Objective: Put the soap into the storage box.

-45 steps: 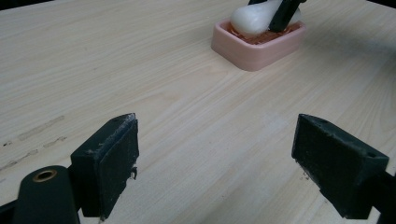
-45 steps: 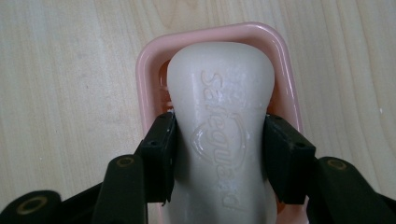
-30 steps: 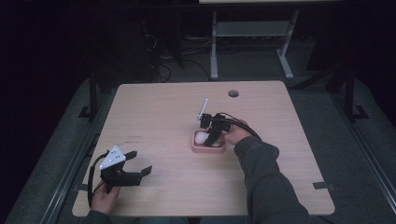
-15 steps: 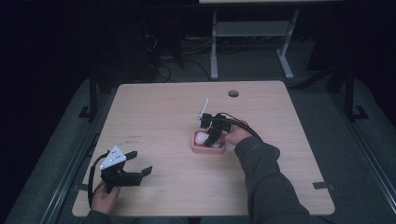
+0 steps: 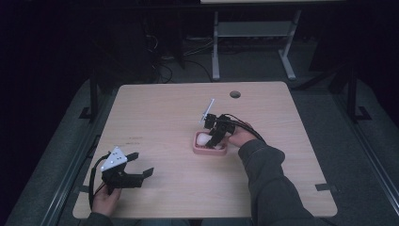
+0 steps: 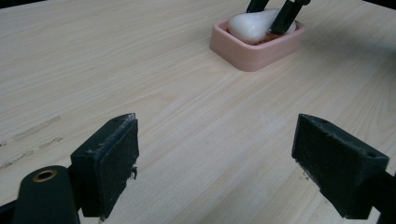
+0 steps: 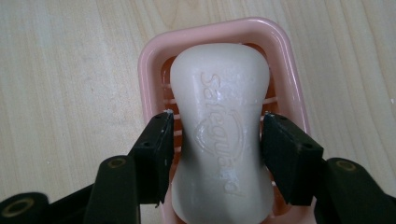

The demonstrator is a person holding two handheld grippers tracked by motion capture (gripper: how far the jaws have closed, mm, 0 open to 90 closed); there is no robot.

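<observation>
A white soap bar [image 7: 219, 130] lies in a pink soap dish [image 5: 210, 149] near the middle of the wooden table [image 5: 160, 122]. The right gripper [image 7: 215, 144] straddles the bar's waist — jaws close either side, seemingly just short of touching. The left gripper [image 6: 229, 163] hovers spread wide near the front-left edge — holding nothing

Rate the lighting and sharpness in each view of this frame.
High view: dim, surroundings nearly black, the table lit evenly, small things soft. Left gripper view: bright, wood grain crisp, the near jaws slightly soft, the dish casting a faint shadow. Right gripper view: bright and sharp, embossed lettering on the soap readable, no glare, slight wide-angle bulge.
</observation>
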